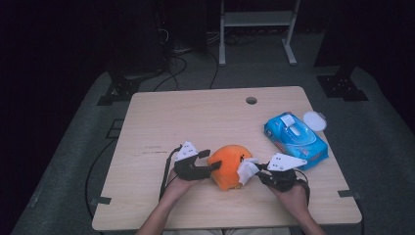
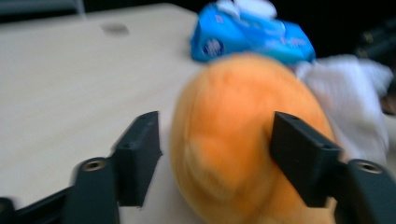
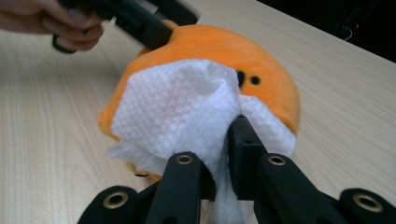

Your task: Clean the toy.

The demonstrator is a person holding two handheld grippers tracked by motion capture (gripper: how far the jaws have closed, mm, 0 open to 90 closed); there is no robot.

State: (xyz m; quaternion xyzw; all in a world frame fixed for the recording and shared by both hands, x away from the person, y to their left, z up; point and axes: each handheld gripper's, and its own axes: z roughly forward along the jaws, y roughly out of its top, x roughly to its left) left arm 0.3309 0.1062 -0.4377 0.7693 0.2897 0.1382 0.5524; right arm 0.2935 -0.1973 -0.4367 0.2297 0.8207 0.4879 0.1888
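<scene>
Right gripper (image 3: 219,154): black two-jaw tool, clenched on a crumpled white paper wipe (image 3: 182,107) pressed against the near side of a round orange plush toy (image 1: 229,165). Left gripper (image 2: 217,158): jaws parted and straddling the toy; one pad touches, the other stands just off it. Toy rests on the pale wooden surface (image 1: 195,117), near its front edge. Blue soft wipe packet (image 1: 295,139) lies well to the right.

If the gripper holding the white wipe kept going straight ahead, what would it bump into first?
Probably the orange plush toy. The right gripper, shut on the white wipe, points straight at it, and the wipe already lies against the toy's side.
</scene>
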